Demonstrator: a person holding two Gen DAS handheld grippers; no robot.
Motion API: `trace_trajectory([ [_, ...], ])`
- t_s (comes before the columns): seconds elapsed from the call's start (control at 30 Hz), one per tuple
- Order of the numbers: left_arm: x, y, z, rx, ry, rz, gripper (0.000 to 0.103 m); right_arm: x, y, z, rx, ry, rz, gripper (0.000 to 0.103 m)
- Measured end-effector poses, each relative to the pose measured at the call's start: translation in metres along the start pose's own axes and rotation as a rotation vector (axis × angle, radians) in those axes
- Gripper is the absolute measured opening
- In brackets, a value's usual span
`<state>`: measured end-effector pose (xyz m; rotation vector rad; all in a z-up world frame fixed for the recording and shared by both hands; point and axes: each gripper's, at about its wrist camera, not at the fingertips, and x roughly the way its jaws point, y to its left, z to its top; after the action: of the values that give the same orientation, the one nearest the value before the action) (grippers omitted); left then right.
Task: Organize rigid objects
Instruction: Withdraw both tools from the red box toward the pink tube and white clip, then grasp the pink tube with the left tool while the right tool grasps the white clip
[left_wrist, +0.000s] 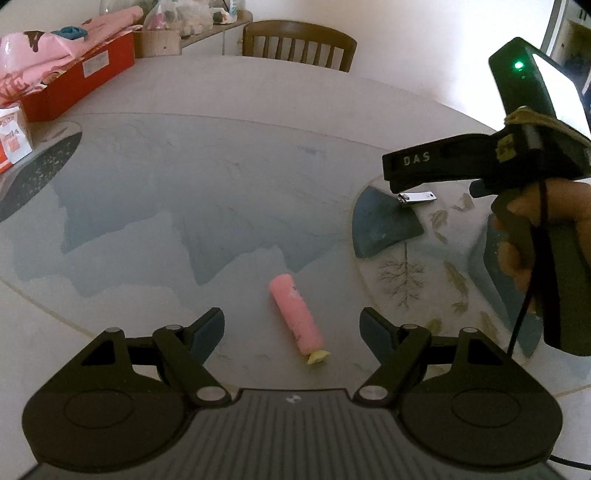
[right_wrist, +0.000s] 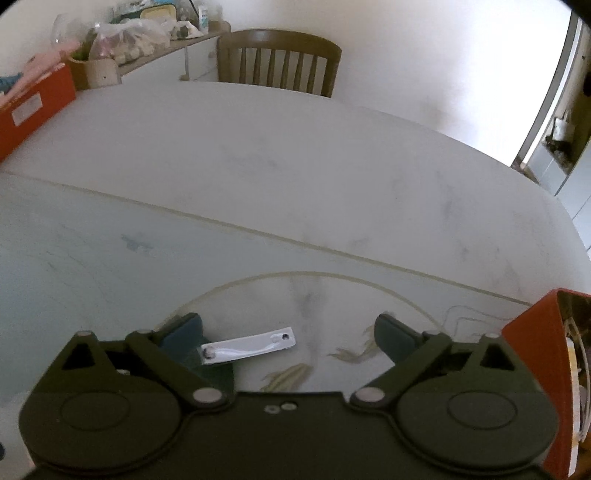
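Observation:
A pink tube (left_wrist: 293, 314) with a yellow cap lies on the table (left_wrist: 221, 206), slanted, between the fingers of my left gripper (left_wrist: 291, 326). That gripper stands open just above the tube, and its pads do not touch it. A small silver nail clipper (right_wrist: 247, 349) lies flat on the table's leaf print. My right gripper (right_wrist: 288, 328) is open over it, and the clipper sits nearer the left finger. In the left wrist view the right gripper (left_wrist: 395, 177) is held by a hand at the right, its tips just above the clipper (left_wrist: 417, 197).
An orange box (left_wrist: 74, 85) heaped with pink cloth stands at the far left, with a small carton (left_wrist: 11, 140) beside it. Another orange box (right_wrist: 535, 354) stands close to the right of my right gripper. A wooden chair (left_wrist: 299, 44) is behind the table.

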<state>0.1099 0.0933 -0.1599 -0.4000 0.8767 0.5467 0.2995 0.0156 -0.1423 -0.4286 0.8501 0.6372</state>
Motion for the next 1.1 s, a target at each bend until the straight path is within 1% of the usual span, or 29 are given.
trace_trajectory([
  [0.13, 0.003, -0.002, 0.0, 0.01, 0.001, 0.001, 0.075, -0.001, -0.002, -0.005, -0.012, 0.002, 0.003, 0.095],
  [0.2, 0.004, -0.002, -0.001, 0.01, 0.0, 0.002, 0.068, -0.003, -0.006, -0.009, -0.012, 0.002, 0.007, 0.094],
  [0.27, 0.004, -0.003, 0.0, 0.018, -0.006, 0.008, 0.066, -0.007, -0.009, -0.013, -0.009, 0.004, 0.013, 0.092],
  [0.33, 0.005, -0.004, 0.0, 0.026, -0.011, 0.01, 0.059, -0.011, -0.014, -0.018, -0.009, 0.003, 0.025, 0.089],
  [0.4, 0.004, -0.005, -0.001, 0.033, -0.014, 0.019, 0.049, -0.015, -0.018, -0.022, -0.013, -0.003, 0.036, 0.085],
  [0.43, 0.004, -0.006, -0.001, 0.038, -0.014, 0.025, 0.047, -0.016, -0.019, -0.023, -0.019, -0.007, 0.048, 0.08],
  [0.47, 0.004, -0.006, -0.001, 0.043, -0.015, 0.034, 0.042, -0.018, -0.02, -0.024, -0.023, -0.01, 0.063, 0.072],
  [0.5, 0.004, -0.007, -0.001, 0.05, -0.014, 0.047, 0.036, -0.019, -0.021, -0.024, -0.022, -0.01, 0.074, 0.068],
  [0.57, 0.004, -0.007, -0.001, 0.056, -0.012, 0.054, 0.032, -0.022, -0.022, -0.025, -0.023, -0.01, 0.094, 0.052],
  [0.6, 0.004, -0.007, -0.001, 0.057, -0.012, 0.056, 0.029, -0.024, -0.021, -0.026, -0.03, -0.012, 0.098, 0.049],
  [0.63, 0.004, -0.007, -0.001, 0.059, -0.012, 0.062, 0.026, -0.025, -0.02, -0.026, -0.039, -0.013, 0.103, 0.043],
  [0.67, 0.004, -0.007, -0.001, 0.06, -0.011, 0.066, 0.021, -0.026, -0.019, -0.027, -0.048, -0.014, 0.109, 0.033],
  [0.7, 0.003, -0.006, 0.0, 0.059, -0.01, 0.064, 0.017, -0.028, -0.018, -0.027, -0.055, -0.013, 0.113, 0.028],
  [0.73, 0.003, -0.006, 0.0, 0.058, -0.007, 0.06, 0.016, -0.029, -0.017, -0.027, -0.06, -0.012, 0.111, 0.015],
  [0.77, 0.002, -0.005, 0.0, 0.057, -0.006, 0.058, 0.016, -0.03, -0.016, -0.027, -0.066, -0.013, 0.105, 0.011],
  [0.9, 0.002, -0.003, 0.002, 0.05, 0.001, 0.048, 0.015, -0.035, -0.014, -0.027, -0.099, -0.02, 0.095, 0.01],
  [1.1, 0.0, 0.003, 0.006, 0.018, 0.01, 0.029, 0.015, -0.055, -0.025, -0.027, -0.083, -0.048, 0.119, 0.01],
])
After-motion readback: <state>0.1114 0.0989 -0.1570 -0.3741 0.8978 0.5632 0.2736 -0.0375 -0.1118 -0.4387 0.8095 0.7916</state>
